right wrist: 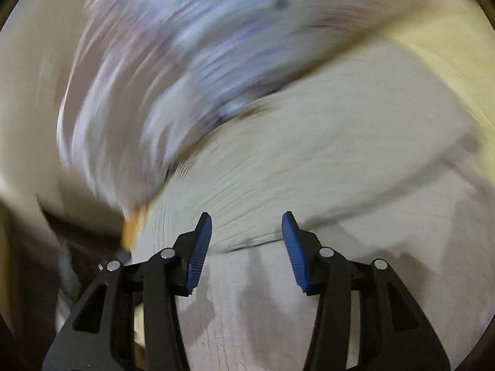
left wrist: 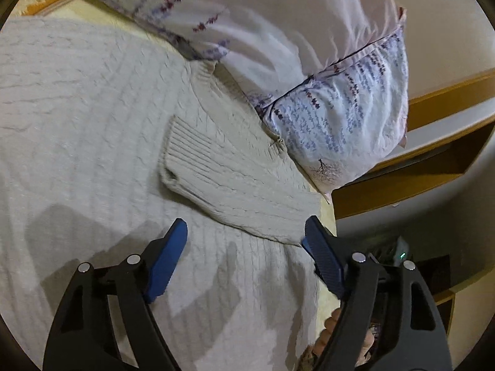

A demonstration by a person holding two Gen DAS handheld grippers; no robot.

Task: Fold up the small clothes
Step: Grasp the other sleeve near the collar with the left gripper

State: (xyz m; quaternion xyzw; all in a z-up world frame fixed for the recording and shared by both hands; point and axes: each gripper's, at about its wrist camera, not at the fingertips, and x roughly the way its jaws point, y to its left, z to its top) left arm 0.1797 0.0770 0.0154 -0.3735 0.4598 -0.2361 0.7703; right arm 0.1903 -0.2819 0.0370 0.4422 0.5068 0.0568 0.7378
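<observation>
Left gripper (left wrist: 244,238) wide, empty, over sweater (left wrist: 92,123); right gripper (right wrist: 247,235) half-open, empty. Pinch sleeve (left wrist: 229,179) edge squarely, fold flat.

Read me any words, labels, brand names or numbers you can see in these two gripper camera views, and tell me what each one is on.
None can be read.
The knitted sweater shows only cable knit and ribbing, no tag.
The pillow carries a flower and tree print, no lettering.
The left gripper and right gripper have plain blue pads, no marking.
The right wrist view is too motion-blurred to show any text.
</observation>
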